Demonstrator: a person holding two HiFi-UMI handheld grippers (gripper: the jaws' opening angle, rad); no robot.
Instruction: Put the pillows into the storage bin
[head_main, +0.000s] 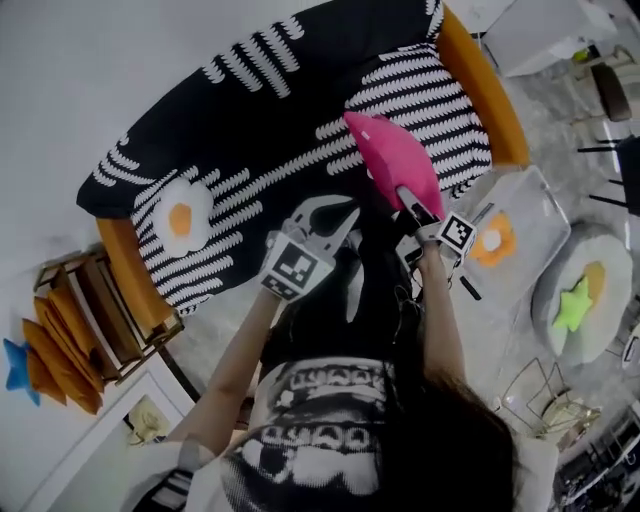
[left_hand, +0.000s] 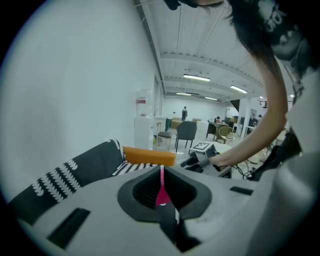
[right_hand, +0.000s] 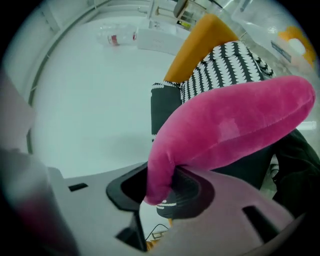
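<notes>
The pillow (head_main: 395, 155) you see is plain hot pink. The sofa (head_main: 300, 120) is black with rows of short white dashes, and its frame (head_main: 480, 85) is orange. The fried-egg pillow (head_main: 180, 215) on it is white with an orange yolk. Your storage bin (head_main: 540, 215) is clear, showing orange and white inside. The round cushion (head_main: 610, 320) is pale grey, with a lime-green star (head_main: 573, 305). Your left gripper (head_main: 335, 215) is white, its cube printed in black-and-white squares

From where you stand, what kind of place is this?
Probably a mock living corner inside a large office or lab: a sofa with a black-and-white cover, a grey office chair, and long ceiling strip lights.
</notes>
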